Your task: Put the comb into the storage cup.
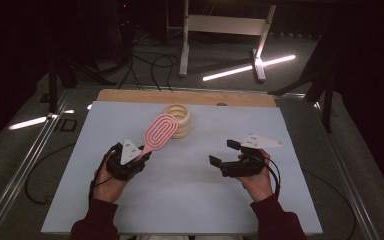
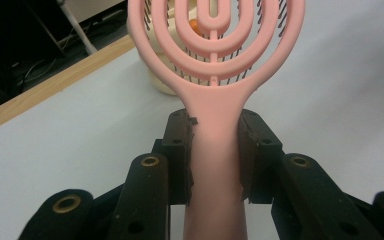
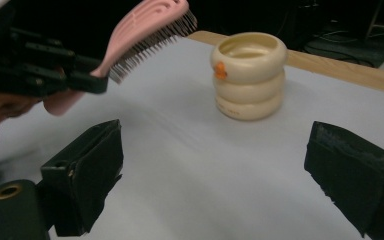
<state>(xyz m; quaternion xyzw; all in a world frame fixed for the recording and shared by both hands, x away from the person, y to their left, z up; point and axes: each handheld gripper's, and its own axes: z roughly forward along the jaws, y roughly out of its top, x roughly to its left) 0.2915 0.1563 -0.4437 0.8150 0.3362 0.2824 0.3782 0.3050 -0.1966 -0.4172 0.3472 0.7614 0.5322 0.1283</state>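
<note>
The high view looks forward and down from above the person's side onto the whole tabletop [image 1: 180,200]. The left gripper view sits very close, facing along its jaws at the pink brush [image 2: 215,150] between them. The right gripper view looks low across the tabletop between its spread jaws. All three share the cream ring stack [image 3: 249,75] beyond the jaws.

- Pink hairbrush [image 2: 215,65]: oval vented head of nested loops, dark bristles on the underside, plain tapering handle.
- Clamped by the handle, raised off the table on the left, head slanting up and away toward the far side.
- Head overlaps the cream ringed holder [image 1: 181,119] in the high view, bristles facing down.
</note>
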